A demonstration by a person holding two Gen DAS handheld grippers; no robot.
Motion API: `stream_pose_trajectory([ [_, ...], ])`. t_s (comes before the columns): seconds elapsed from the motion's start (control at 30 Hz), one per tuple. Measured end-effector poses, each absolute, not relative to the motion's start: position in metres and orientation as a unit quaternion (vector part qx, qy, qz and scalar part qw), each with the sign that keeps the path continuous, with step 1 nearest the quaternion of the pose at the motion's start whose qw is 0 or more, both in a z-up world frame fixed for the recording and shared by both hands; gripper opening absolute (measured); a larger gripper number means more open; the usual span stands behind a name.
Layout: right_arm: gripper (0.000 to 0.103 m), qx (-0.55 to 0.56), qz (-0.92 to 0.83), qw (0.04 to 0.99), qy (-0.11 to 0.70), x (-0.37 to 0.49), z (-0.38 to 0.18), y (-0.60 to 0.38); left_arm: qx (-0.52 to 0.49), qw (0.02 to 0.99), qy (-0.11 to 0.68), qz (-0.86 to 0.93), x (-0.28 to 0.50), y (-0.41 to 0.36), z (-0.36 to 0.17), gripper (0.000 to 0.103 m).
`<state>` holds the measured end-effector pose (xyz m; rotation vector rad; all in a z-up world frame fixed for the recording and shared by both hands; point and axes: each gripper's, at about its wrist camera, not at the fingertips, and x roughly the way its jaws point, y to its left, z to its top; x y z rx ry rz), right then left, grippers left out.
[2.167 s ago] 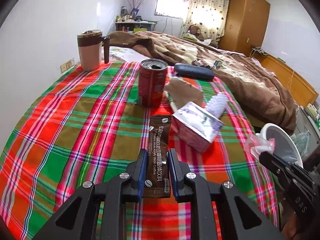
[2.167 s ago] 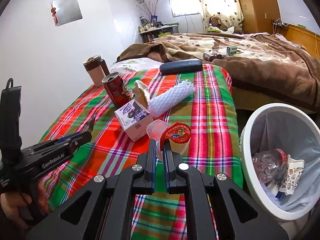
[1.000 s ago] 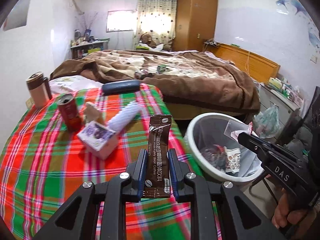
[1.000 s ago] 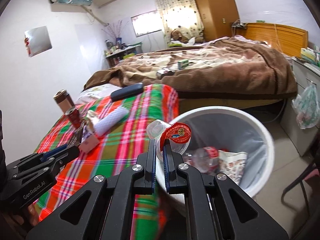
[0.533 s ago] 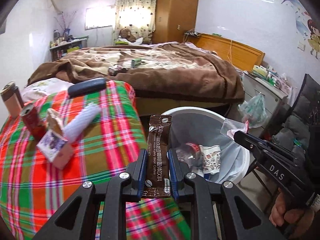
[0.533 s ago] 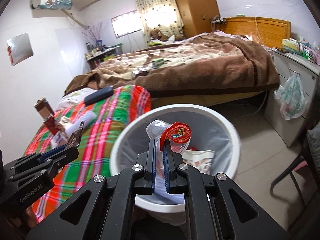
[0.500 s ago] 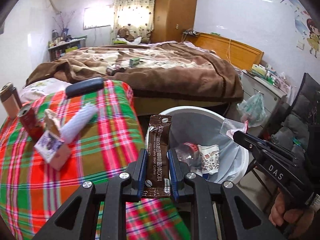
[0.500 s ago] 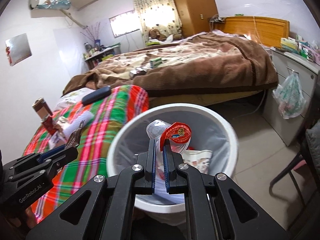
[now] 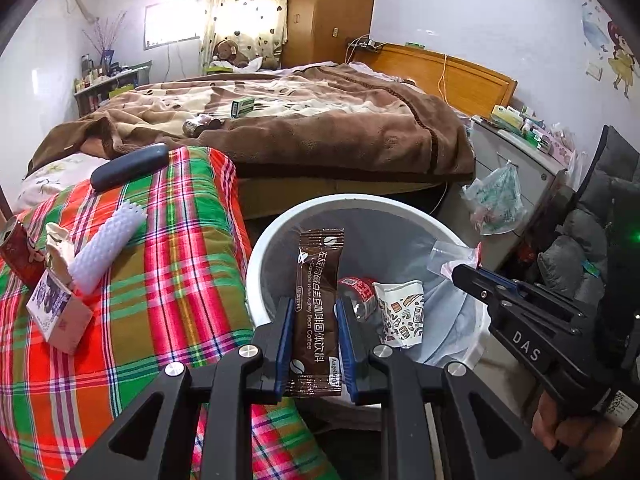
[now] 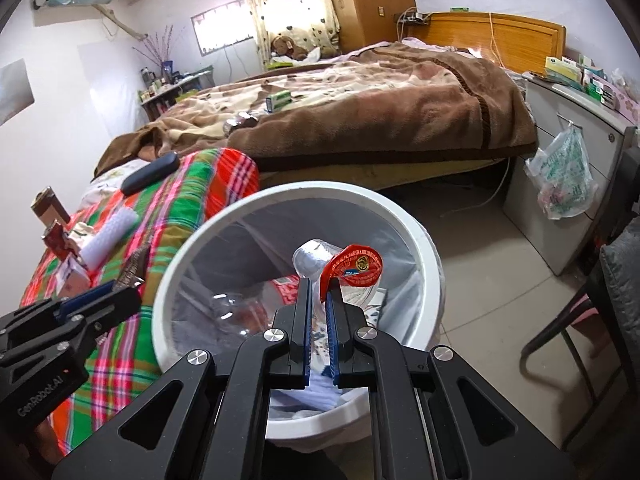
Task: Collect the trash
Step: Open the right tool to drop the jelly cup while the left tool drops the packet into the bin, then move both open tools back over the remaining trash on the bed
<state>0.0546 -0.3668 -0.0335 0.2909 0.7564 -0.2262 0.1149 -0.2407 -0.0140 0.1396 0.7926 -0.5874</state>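
Observation:
My left gripper (image 9: 312,308) is shut on a brown coffee sachet (image 9: 318,300), held upright over the near rim of the white trash bin (image 9: 256,264). My right gripper (image 10: 318,290) is shut on a clear plastic cup with a peeled red lid (image 10: 352,268), which hangs over the bin's (image 10: 424,248) opening. The right gripper (image 9: 476,276) also shows at the bin's right side in the left wrist view, and the left gripper (image 10: 116,296) sits at the bin's left in the right wrist view. Inside the bin lie a crushed bottle (image 9: 360,292) and a printed paper cup (image 9: 400,312).
Left of the bin is a plaid-covered table (image 9: 168,264) with a red can (image 9: 20,252), a small carton (image 9: 60,312), a white bumpy roller (image 9: 106,244) and a dark case (image 9: 128,166). A bed with a brown blanket (image 9: 320,128) lies behind; a cabinet (image 10: 560,184) and chair (image 10: 600,300) stand right.
Both grippers have swung right from the table toward the bin and dropped a little. The sachet and the cup now hang over the bin, still gripped.

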Motion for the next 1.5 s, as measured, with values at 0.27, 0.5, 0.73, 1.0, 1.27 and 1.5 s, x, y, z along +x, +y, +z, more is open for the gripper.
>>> stream_pose_trajectory([
  [0.27,0.022,0.117,-0.108,0.908,0.387,0.056,-0.037,-0.364,0.059,0.878,0.386,-0.276,0.118,-0.239,-0.015,0.043],
  [0.5,0.039,0.106,-0.110,0.910,0.385,0.052,-0.033,-0.361,0.050,0.881,0.383,-0.273,0.118,-0.228,-0.012,0.050],
  [0.73,0.039,0.107,-0.111,0.912,0.379,0.051,-0.029,-0.356,0.042,0.885,0.380,-0.265,0.115,-0.215,-0.009,0.050],
  [1.0,0.039,0.103,-0.102,0.919,0.367,0.051,-0.023,-0.342,0.032,0.893,0.373,-0.251,0.110,-0.196,-0.003,0.050],
  [1.27,0.039,0.098,-0.087,0.924,0.359,0.054,-0.018,-0.325,0.021,0.900,0.366,-0.235,0.106,-0.170,0.002,0.050],
  [1.5,0.039,0.094,-0.072,0.929,0.351,0.060,-0.016,-0.308,0.006,0.907,0.365,-0.210,0.109,-0.137,0.003,0.050],
])
